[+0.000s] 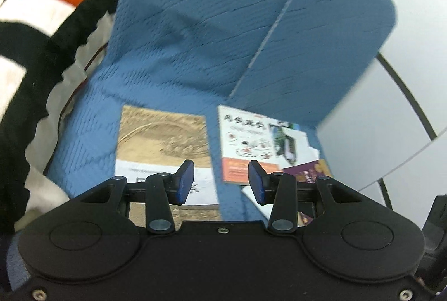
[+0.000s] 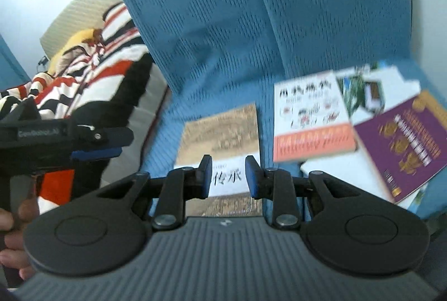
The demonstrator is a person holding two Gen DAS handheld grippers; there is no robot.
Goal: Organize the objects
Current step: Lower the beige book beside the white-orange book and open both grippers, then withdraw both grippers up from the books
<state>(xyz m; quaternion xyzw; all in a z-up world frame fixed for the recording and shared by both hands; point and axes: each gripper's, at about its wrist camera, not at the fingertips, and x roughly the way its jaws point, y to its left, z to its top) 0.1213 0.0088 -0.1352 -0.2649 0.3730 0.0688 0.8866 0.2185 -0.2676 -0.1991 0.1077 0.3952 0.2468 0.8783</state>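
Several books lie on a blue sofa seat (image 1: 92,139). A tan and white book (image 1: 164,150) (image 2: 223,139) lies flat on its own at the left. To its right a white and orange book (image 1: 243,144) (image 2: 310,116) tops a loose pile with a photo-covered book (image 2: 371,91) and a purple book (image 1: 307,172) (image 2: 399,144). My left gripper (image 1: 220,181) hovers above the gap between the tan book and the pile, open and empty; it also shows at the left of the right wrist view (image 2: 120,145). My right gripper (image 2: 229,175) hangs over the tan book's white band, open, holding nothing.
The sofa's blue back cushions (image 2: 223,21) rise behind the books. A striped red, black and white blanket (image 1: 42,21) (image 2: 92,83) lies on a cream surface to the left. A person's hand (image 2: 11,231) holds the left gripper's handle. A white panel (image 1: 391,119) stands to the right.
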